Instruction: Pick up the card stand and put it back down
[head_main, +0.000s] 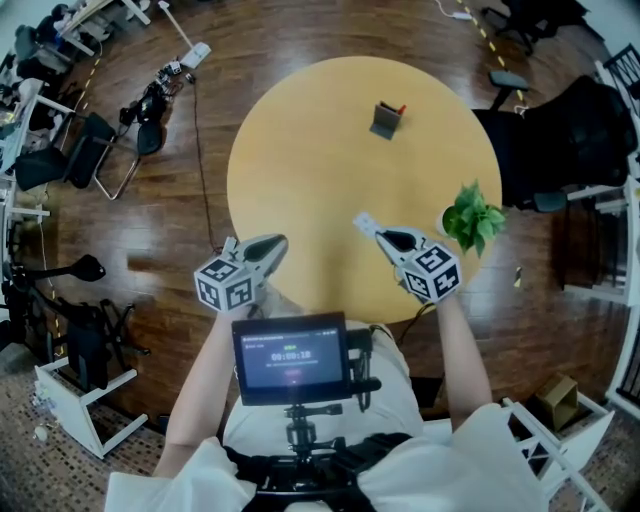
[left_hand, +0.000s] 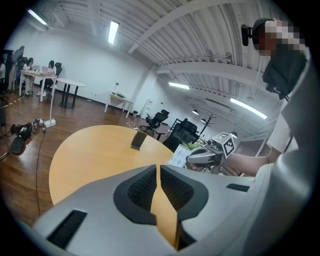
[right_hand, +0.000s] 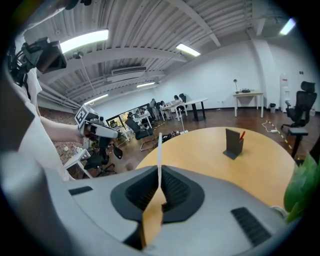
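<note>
Right gripper (right_hand: 159, 189) clamps a card (right_hand: 159, 152), left gripper (left_hand: 159, 189) closed; card stand (head_main: 385, 121) holds something red (right_hand: 242, 135)

The person wears a white short-sleeved shirt (head_main: 405, 395), with a black-framed screen (head_main: 290, 358) on a black mount (head_main: 300, 437) at 6 o'clock; the left gripper (head_main: 272, 243) and right gripper (head_main: 380, 233) are grey with black-and-white marker cubes.

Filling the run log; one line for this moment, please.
left gripper: shut, empty | right gripper: shut on card | card stand: far across table, untouched
</note>
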